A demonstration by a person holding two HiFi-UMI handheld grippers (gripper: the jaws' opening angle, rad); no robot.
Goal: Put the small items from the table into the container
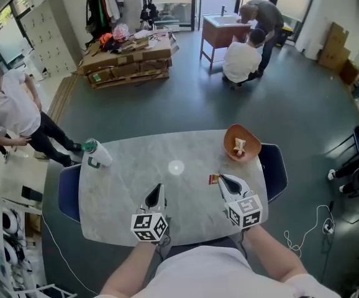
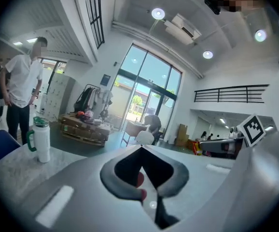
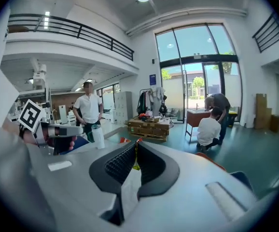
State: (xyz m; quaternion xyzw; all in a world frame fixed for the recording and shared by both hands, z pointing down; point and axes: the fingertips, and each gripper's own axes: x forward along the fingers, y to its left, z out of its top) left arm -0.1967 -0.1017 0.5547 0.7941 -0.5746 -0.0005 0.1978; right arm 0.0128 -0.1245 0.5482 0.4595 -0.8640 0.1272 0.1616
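Right gripper point(image 1: 222, 178) is pinched shut on a small flat red-and-yellow sachet point(image 1: 213, 179) over the grey marble table point(image 1: 123, 185), near the orange bowl point(image 1: 252, 136). Looks light, floppy and slick, so an edge pinch suits it. Left gripper point(image 1: 158, 191) is closed, empty.

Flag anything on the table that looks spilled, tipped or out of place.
Nothing stands out. The bottle stands upright at the left edge of the table, the bowl sits level at its far right with one item inside, and the right gripper holds a packet. No spill shows.
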